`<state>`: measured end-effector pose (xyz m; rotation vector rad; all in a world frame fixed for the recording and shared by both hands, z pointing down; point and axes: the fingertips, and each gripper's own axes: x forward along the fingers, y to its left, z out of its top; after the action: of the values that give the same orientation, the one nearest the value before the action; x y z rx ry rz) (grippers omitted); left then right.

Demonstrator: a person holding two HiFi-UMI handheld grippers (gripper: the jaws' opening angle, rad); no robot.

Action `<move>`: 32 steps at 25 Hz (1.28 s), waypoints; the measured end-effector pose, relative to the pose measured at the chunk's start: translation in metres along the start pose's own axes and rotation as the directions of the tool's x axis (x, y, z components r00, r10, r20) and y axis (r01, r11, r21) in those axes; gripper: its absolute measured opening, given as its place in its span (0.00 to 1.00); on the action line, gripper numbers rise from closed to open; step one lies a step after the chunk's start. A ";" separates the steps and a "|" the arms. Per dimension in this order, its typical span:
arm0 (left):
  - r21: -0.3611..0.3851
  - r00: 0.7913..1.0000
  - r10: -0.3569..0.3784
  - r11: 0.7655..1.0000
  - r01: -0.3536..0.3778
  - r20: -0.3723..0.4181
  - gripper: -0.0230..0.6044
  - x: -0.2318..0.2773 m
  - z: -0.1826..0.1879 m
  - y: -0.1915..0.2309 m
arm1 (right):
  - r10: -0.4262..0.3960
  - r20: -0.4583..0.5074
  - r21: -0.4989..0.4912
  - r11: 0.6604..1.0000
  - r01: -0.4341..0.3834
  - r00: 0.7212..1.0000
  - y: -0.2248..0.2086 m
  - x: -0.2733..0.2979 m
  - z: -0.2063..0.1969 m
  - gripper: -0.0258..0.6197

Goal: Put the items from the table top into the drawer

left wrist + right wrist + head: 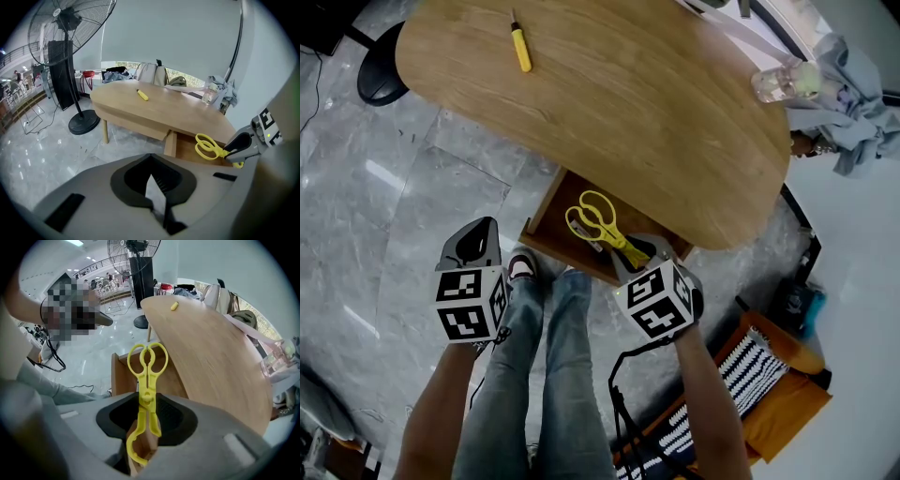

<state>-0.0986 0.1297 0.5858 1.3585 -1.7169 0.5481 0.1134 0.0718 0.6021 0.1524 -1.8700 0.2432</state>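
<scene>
The yellow scissors (598,223) hang over the open wooden drawer (546,214) under the table's near edge. My right gripper (633,255) is shut on their blade end, and the handles point toward the table. In the right gripper view the scissors (146,376) run straight out from between the jaws, above the drawer (121,376). My left gripper (476,234) hangs over the floor left of the drawer, open, with nothing between its jaws (157,197). A yellow utility knife (520,47) lies on the oval wooden table (628,103), at its far left.
A clear plastic container (783,82) and a grey cloth (848,94) sit at the table's right end. A standing fan's black base (380,80) is on the floor at far left. The person's jeans-clad legs (544,375) are below the drawer, and an orange bag (778,375) lies right.
</scene>
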 end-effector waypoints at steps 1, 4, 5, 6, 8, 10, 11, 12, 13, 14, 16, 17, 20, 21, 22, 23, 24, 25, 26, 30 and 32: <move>0.001 1.000 0.001 1.000 -0.001 0.000 0.03 0.001 0.000 0.000 | 0.001 -0.001 -0.002 1.000 -0.001 1.000 0.000 0.000 -0.001 0.22; 0.001 1.000 0.004 1.000 -0.004 0.000 0.03 0.002 0.003 0.001 | 0.013 -0.011 0.008 1.000 -0.013 1.000 0.000 0.003 -0.005 0.22; 0.000 1.000 0.005 1.000 -0.005 0.000 0.03 0.002 0.003 0.002 | 0.016 -0.014 0.015 1.000 -0.015 1.000 0.000 0.004 -0.006 0.22; -0.001 1.000 0.007 1.000 -0.007 0.001 0.03 0.001 0.004 0.002 | 0.018 -0.014 0.023 1.000 -0.017 1.000 0.000 0.005 -0.007 0.22; -0.003 1.000 0.008 1.000 -0.008 0.001 0.03 0.001 0.004 0.002 | 0.017 -0.006 0.040 0.999 -0.017 1.000 -0.002 0.005 -0.008 0.27; -0.005 1.000 0.008 1.000 -0.008 0.000 0.03 0.002 0.003 0.002 | 0.013 -0.003 0.055 0.998 -0.013 1.000 -0.004 0.004 -0.008 0.28; -0.006 1.000 0.008 1.000 -0.008 -0.001 0.03 0.002 0.003 0.003 | 0.011 -0.002 0.058 0.998 -0.011 1.000 -0.005 0.004 -0.008 0.28; -0.008 1.000 0.009 1.000 -0.009 -0.001 0.03 0.002 0.002 0.003 | 0.010 -0.002 0.060 0.998 -0.010 1.000 -0.005 0.004 -0.009 0.28; -0.010 1.000 0.010 1.000 -0.010 -0.002 0.03 0.003 0.001 0.003 | 0.009 -0.001 0.062 0.998 -0.009 1.000 -0.006 0.004 -0.008 0.28; -0.012 1.000 0.011 1.000 -0.011 -0.002 0.03 0.003 0.001 0.003 | 0.009 0.001 0.066 0.998 -0.009 1.000 -0.007 0.003 -0.008 0.28; -0.016 1.000 0.012 1.000 -0.012 -0.004 0.03 0.003 0.001 0.003 | 0.008 0.009 0.076 0.997 -0.009 1.000 -0.008 0.002 -0.005 0.28; -0.018 1.000 0.013 1.000 -0.013 -0.005 0.03 0.003 0.001 0.003 | 0.006 0.013 0.081 0.997 -0.007 1.000 -0.009 0.002 -0.003 0.28; -0.026 1.000 0.017 1.000 -0.017 -0.002 0.03 0.001 0.002 0.006 | -0.006 0.020 0.089 0.996 0.004 1.000 -0.011 -0.001 0.004 0.28; -0.029 1.000 0.019 0.999 -0.019 0.001 0.03 0.001 0.003 0.007 | -0.009 0.021 0.089 0.996 0.007 1.000 -0.012 -0.002 0.007 0.28; -0.034 1.000 0.022 0.999 -0.022 0.004 0.03 0.000 0.005 0.008 | -0.010 0.024 0.088 0.996 0.008 1.000 -0.012 -0.003 0.010 0.28; -0.038 1.000 0.025 0.999 -0.025 0.008 0.03 -0.001 0.007 0.010 | -0.008 0.028 0.085 0.996 0.005 1.000 -0.012 -0.003 0.014 0.28; -0.043 1.000 0.028 0.999 -0.027 0.011 0.03 -0.001 0.008 0.012 | -0.005 0.034 0.081 0.997 0.002 0.999 -0.011 -0.003 0.019 0.28; -0.049 0.999 0.030 0.998 -0.030 0.014 0.03 -0.002 0.010 0.015 | -0.002 0.041 0.078 0.997 -0.001 0.999 -0.011 -0.004 0.024 0.28; -0.055 0.999 0.033 0.998 -0.032 0.017 0.03 -0.003 0.012 0.018 | -0.002 0.047 0.076 0.997 -0.002 0.999 -0.011 -0.004 0.030 0.28; -0.082 0.998 0.050 0.995 -0.048 0.029 0.03 -0.009 0.017 0.029 | -0.007 0.084 0.068 0.998 0.001 0.996 -0.014 -0.006 0.056 0.28; -0.095 0.998 0.060 0.994 -0.057 0.032 0.03 -0.013 0.018 0.036 | -0.007 0.108 0.077 0.997 -0.002 0.994 -0.014 -0.006 0.071 0.28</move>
<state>-0.1380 0.1341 0.5714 1.2611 -1.7928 0.4724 0.0530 0.0412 0.5769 0.2249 -1.9691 0.3112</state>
